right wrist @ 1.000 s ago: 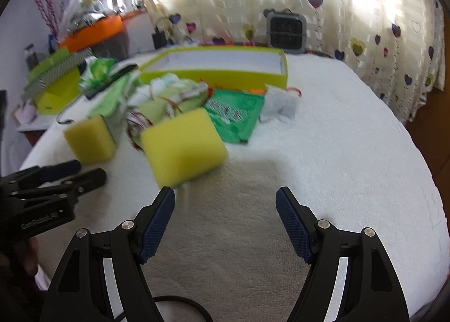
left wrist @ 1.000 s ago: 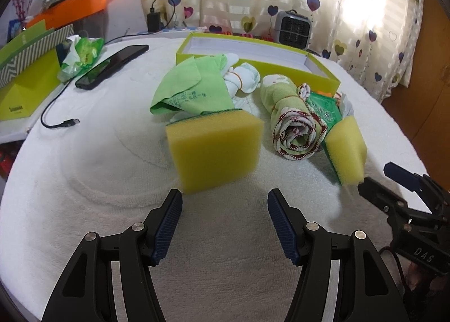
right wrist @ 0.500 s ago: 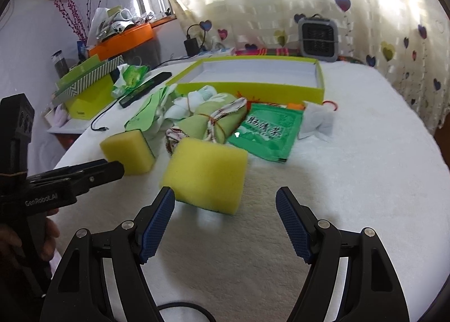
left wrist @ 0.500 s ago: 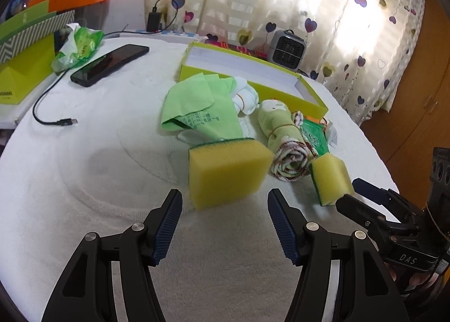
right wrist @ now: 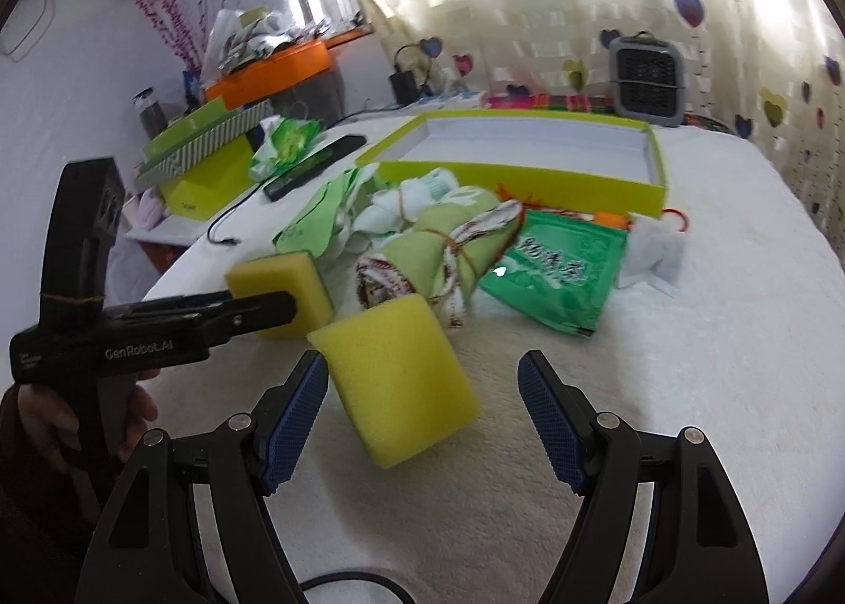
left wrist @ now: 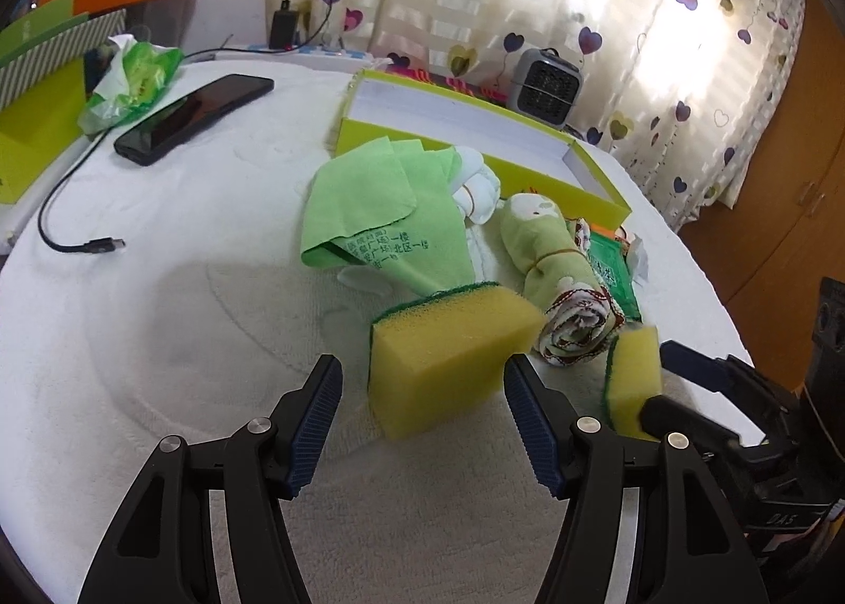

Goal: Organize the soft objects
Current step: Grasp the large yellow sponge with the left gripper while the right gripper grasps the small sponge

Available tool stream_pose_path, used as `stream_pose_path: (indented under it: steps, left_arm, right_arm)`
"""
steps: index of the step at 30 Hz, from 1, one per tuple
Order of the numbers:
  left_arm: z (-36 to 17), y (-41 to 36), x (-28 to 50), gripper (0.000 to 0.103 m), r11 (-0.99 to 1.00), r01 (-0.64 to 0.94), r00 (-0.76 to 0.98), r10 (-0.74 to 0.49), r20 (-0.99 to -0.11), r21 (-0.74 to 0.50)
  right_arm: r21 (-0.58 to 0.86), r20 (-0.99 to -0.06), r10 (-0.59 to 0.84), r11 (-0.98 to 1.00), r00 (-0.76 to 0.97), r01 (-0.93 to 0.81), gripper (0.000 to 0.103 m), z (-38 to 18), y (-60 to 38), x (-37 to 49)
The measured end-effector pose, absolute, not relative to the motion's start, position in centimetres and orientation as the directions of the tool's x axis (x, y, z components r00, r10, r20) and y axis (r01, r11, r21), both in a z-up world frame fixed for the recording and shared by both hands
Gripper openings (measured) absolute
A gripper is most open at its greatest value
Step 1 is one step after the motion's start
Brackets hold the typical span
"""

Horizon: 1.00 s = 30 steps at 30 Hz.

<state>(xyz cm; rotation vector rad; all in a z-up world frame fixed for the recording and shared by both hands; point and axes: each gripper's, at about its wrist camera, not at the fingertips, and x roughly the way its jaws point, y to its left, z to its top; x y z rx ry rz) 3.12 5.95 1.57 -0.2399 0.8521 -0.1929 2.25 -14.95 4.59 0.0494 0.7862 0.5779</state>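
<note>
Two yellow sponges are in play, one in front of each gripper, sitting on a white fuzzy-covered table point(left wrist: 158, 340). The left gripper point(left wrist: 422, 416) has its fingers spread wide on either side of the bigger-looking sponge point(left wrist: 449, 356), not clearly touching it yet. The right gripper point(right wrist: 422, 416) is also wide open, with the other sponge point(right wrist: 396, 371) tilted between its fingers, leaning toward the left one; can't tell if it's actually touching.

Handling-wise, my guess is these are super light and squishy, so they'll compress a lot before the fingers really bite. I'd squeeze across the broad yellow foam faces near the middle, not at a corner, or it'll probably twist and pop out. The green scrubby layer on the left sponge looks rougher and stiffer, so decent grip there too.

Behind them sits a pile of other soft stuff: a green cloth point(left wrist: 380, 213), a rolled towel point(left wrist: 560, 287) bound with a rubber band, and a green packet point(right wrist: 554, 266). The open yellow box point(right wrist: 528, 166) beyond looks like the likely destination, and it's empty as far as I can see.
</note>
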Motion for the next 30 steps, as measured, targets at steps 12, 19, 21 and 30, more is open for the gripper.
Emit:
stream_pose_path:
  steps: [12,19,21,30]
  left_arm:
    - [1.1,5.5,4.0,0.063,0.948,0.08,0.629,-0.289,-0.721,-0.309]
    - [1.1,5.0,3.7,0.056,0.942,0.096,0.628,-0.309,-0.714,-0.323]
    - [1.2,4.8,3.4,0.047,0.942,0.102,0.629,-0.311,-0.713,-0.321]
    - [1.3,4.8,2.4,0.033,0.937,0.114,0.627,-0.326,-0.708,-0.33]
  right_arm:
    - [0.249,-0.708,0.49,0.848,0.509,-0.468,0.075,3.1,-13.9,3.1]
    - [0.232,-0.701,0.487,0.847,0.521,-0.479,0.064,3.3,-13.9,2.5]
    - [0.229,-0.697,0.489,0.845,0.525,-0.484,0.058,3.4,-14.0,2.3]
    - [0.249,-0.675,0.5,0.846,0.542,-0.471,0.05,3.7,-15.1,1.4]
